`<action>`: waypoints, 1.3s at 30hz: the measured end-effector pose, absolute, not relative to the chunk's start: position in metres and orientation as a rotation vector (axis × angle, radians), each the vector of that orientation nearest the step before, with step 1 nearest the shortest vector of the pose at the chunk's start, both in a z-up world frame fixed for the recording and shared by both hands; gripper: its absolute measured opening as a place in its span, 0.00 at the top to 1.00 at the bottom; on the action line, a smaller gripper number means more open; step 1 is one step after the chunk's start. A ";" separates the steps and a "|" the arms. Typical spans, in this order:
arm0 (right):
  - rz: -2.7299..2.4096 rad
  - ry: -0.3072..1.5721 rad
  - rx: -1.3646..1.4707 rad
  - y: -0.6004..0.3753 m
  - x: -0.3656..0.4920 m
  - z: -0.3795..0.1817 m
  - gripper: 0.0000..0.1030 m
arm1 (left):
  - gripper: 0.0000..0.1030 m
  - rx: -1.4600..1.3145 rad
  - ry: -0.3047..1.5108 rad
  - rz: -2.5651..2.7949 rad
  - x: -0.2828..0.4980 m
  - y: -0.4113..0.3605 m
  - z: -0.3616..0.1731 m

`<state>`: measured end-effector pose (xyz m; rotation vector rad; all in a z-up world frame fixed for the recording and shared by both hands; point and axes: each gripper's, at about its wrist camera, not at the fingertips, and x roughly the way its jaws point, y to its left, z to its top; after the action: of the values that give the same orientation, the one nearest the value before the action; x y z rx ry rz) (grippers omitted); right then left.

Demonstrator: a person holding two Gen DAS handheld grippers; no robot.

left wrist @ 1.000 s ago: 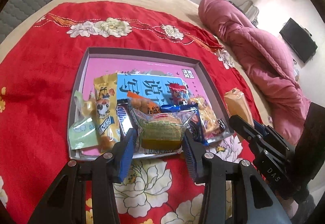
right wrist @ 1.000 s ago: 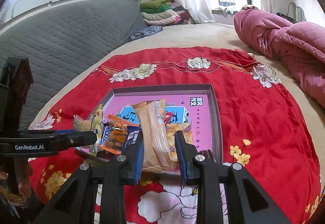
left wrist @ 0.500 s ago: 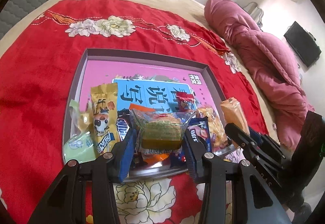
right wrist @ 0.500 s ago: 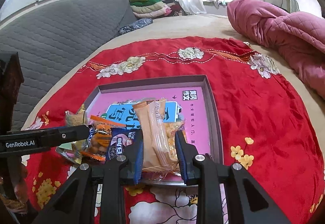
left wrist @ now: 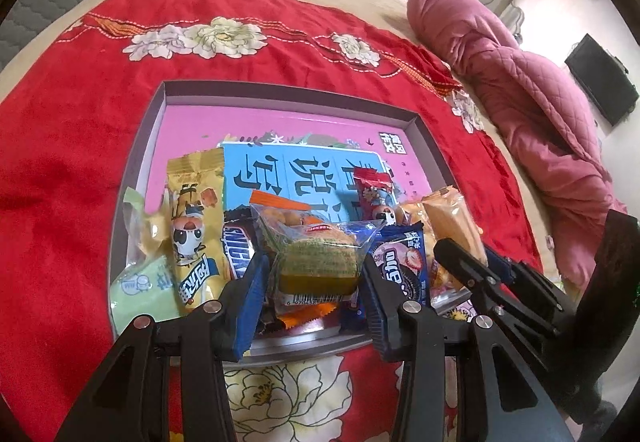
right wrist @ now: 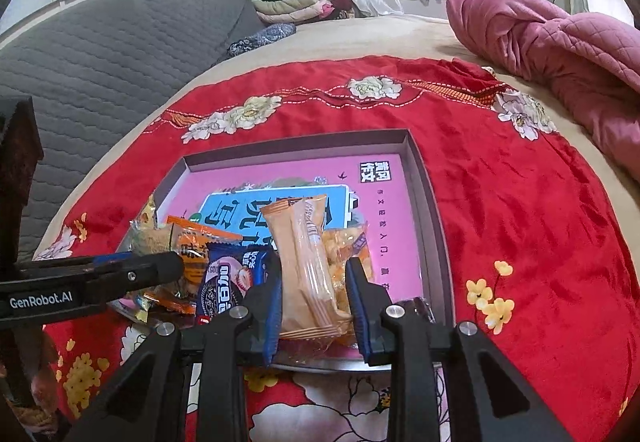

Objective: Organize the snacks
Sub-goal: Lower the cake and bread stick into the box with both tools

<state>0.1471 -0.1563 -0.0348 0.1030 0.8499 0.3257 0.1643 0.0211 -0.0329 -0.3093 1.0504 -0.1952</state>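
While both tools hang over the near edge of the shallow gray tray [left wrist: 424,129], we see each one closed on a wrapped snack. The left gripper [left wrist: 312,282] has its blue pads pressed to either side of a clear-wrapped green cake [left wrist: 316,262], which sits squarely between the fingers, its barcode end toward the camera, raised above the heap of packets below. Under and around it lie a yellow cartoon packet [left wrist: 196,226] and a Snickers bar [left wrist: 236,254] to the left, an orange-edged bag of nuts [left wrist: 286,211] just behind, and a blue Oreo packet [left wrist: 400,262] touching the right finger. A pale green packet [left wrist: 140,286] rests at the tray's near left corner, and a small red packet [left wrist: 374,187] stands farther back on the pink book cover [left wrist: 280,121] lining the tray. The right gripper [right wrist: 314,306] pinches a long tan wafer packet [right wrist: 308,262] near its lower end, so that the packet stands up and leans slightly away between the fingers, above a bag of yellow crackers [right wrist: 340,254] beside it. From the right wrist view, the left tool's black finger reaches in from the left, in front of the Oreo packet. The tray sits on a red flowered blanket [right wrist: 520,201] spread over the bed.
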 end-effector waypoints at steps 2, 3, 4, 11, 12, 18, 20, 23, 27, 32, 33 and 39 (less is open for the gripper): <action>0.325 0.850 0.100 -0.155 0.147 -0.035 0.70 | 0.54 -0.310 1.051 -0.193 0.165 0.021 -0.032; 0.324 0.850 0.102 -0.155 0.147 -0.035 0.70 | 0.54 -0.310 1.051 -0.194 0.165 0.022 -0.032; 0.324 0.849 0.101 -0.155 0.148 -0.035 0.70 | 0.54 -0.309 1.052 -0.194 0.165 0.021 -0.033; 0.315 0.868 0.106 -0.156 0.149 -0.040 0.70 | 0.54 -0.311 1.055 -0.193 0.164 0.023 -0.032; 0.316 0.867 0.108 -0.157 0.148 -0.040 0.70 | 0.53 -0.310 1.055 -0.192 0.164 0.022 -0.032; 0.304 0.863 0.121 -0.160 0.148 -0.039 0.66 | 0.52 -0.304 1.056 -0.188 0.163 0.022 -0.032; 0.298 0.860 0.131 -0.163 0.147 -0.038 0.60 | 0.50 -0.303 1.053 -0.185 0.164 0.023 -0.032; 0.292 0.858 0.142 -0.167 0.146 -0.037 0.59 | 0.48 -0.296 1.052 -0.180 0.165 0.023 -0.031; 0.289 0.856 0.148 -0.168 0.145 -0.035 0.59 | 0.47 -0.293 1.052 -0.178 0.165 0.023 -0.031; 0.296 0.847 0.144 -0.167 0.143 -0.032 0.58 | 0.39 -0.291 1.049 -0.178 0.165 0.023 -0.030; 0.297 0.846 0.143 -0.167 0.143 -0.031 0.57 | 0.38 -0.290 1.049 -0.176 0.165 0.023 -0.030; 0.294 0.842 0.142 -0.167 0.141 -0.030 0.56 | 0.37 -0.292 1.040 -0.175 0.162 0.024 -0.027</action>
<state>0.1411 -0.1668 -0.0301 0.1418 0.8424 0.2941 0.1625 0.0238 -0.0268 -0.2923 1.0398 -0.1751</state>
